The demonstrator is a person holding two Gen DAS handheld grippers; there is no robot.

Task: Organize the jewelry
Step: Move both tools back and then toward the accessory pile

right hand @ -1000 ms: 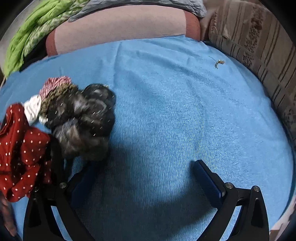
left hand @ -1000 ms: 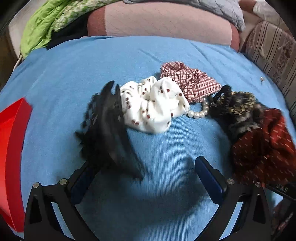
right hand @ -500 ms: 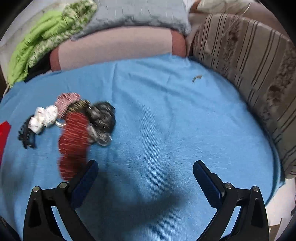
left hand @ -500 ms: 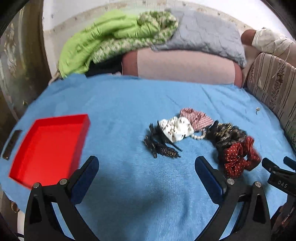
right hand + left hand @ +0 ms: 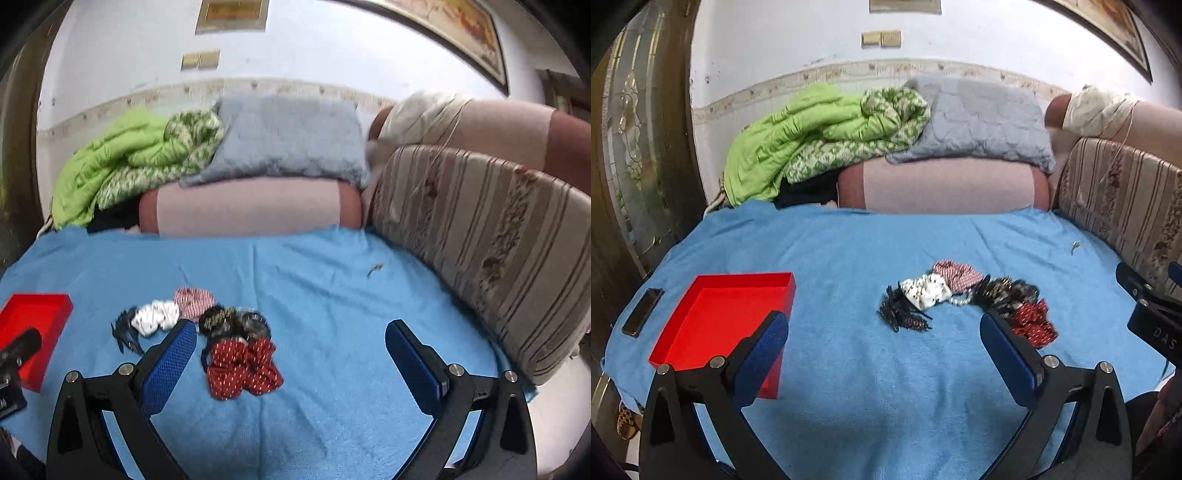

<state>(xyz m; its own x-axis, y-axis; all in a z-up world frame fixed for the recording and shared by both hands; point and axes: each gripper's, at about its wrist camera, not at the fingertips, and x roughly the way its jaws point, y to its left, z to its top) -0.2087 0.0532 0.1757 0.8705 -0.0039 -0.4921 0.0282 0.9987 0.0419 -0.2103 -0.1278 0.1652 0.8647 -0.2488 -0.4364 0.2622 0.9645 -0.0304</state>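
Observation:
A cluster of hair accessories lies mid-bed on the blue cover: a black claw clip (image 5: 903,314), a white dotted scrunchie (image 5: 925,291), a red-checked scrunchie (image 5: 955,275), a pearl bracelet (image 5: 958,301), a dark patterned scrunchie (image 5: 1006,293) and a red dotted scrunchie (image 5: 1034,325) (image 5: 242,367). A red tray (image 5: 713,314) stands empty to the left. My left gripper (image 5: 882,345) is open, held back above the bed's near side. My right gripper (image 5: 290,349) is open too, with the red dotted scrunchie lying below its left finger (image 5: 171,365).
A dark phone (image 5: 642,311) lies at the bed's left edge. A small metal piece (image 5: 1075,246) rests near the striped cushion (image 5: 491,251) on the right. Pillows and a green quilt (image 5: 812,136) pile up at the far end.
Both grippers have pulled back and risen from the pile, so the whole bed and wall now show. The black claw clip now lies on the cover instead of at the left finger.

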